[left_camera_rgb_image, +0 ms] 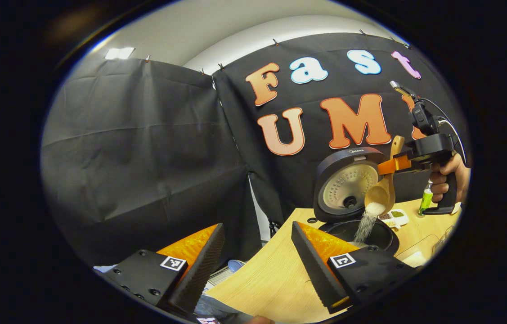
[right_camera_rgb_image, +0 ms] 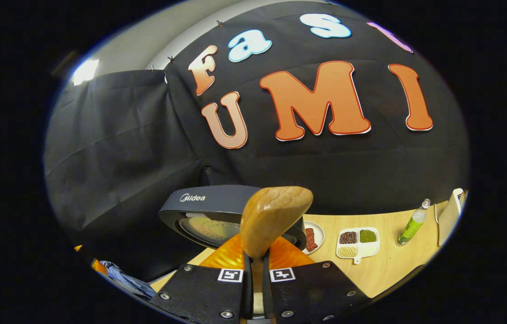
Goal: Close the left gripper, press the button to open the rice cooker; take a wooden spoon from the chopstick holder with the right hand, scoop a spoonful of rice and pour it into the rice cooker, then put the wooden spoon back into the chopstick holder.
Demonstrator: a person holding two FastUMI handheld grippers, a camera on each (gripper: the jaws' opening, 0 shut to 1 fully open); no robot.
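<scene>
1. Left gripper (left_camera_rgb_image: 257, 263): nearest the lens in the left gripper view. Its fingers stand wide apart with nothing between them, hovering over the near edge of the wooden table (left_camera_rgb_image: 271, 279).
2. Rice cooker (left_camera_rgb_image: 352, 198): lid swung up and back, inner pot open below it, on the table ahead and to the right of the left gripper.
3. Right gripper (right_camera_rgb_image: 257, 270): fingers pressed together on the spoon handle, held by a hand (left_camera_rgb_image: 449, 177) just beside the cooker lid.
4. Wooden spoon (left_camera_rgb_image: 383, 189): long axis steep, bowl tipped down directly above the pot. Judged next move: return to the chopstick holder, done by the right hand.
5. Rice (left_camera_rgb_image: 365, 220): a white stream falling from the bowl into the pot.
6. Divided dish (right_camera_rgb_image: 357, 243): grains in compartments, near a green bottle (right_camera_rgb_image: 410, 225).
</scene>
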